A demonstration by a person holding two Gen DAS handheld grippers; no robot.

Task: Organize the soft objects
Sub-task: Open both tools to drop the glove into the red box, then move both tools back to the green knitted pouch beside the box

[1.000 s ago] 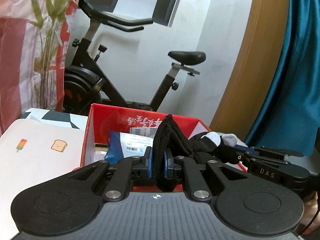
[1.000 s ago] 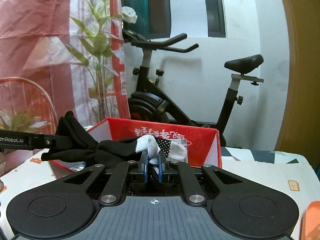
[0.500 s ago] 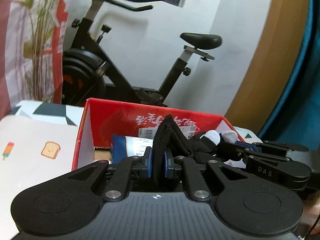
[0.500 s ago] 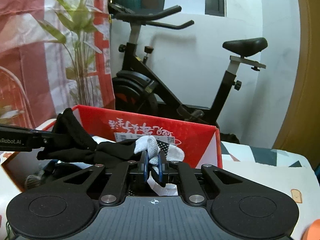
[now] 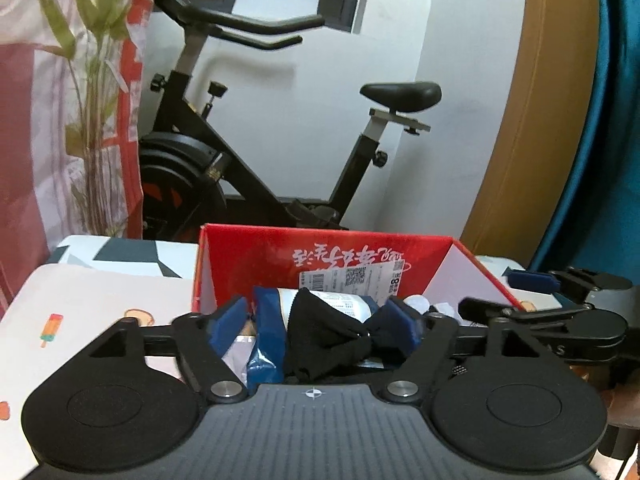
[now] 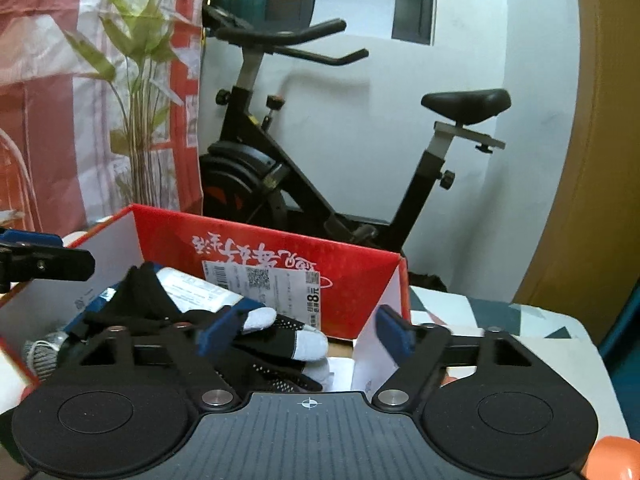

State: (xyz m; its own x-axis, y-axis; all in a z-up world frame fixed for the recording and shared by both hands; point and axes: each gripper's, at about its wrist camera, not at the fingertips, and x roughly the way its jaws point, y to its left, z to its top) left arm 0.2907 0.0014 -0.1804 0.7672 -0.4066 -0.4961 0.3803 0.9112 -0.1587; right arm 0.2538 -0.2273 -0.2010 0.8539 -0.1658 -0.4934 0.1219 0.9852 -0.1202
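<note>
Tongs on our left are opening, their blue pads clear of the black knit glove that sags between them over the red cardboard box on the patterned desk. Our right tongs are opening too, the glove's grey fingertips loose between them inside the box.

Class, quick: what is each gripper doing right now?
Left gripper: opening, black glove between its fingers, unpinched.
Right gripper: opening, glove's grey fingertips loose between its fingers.
</note>
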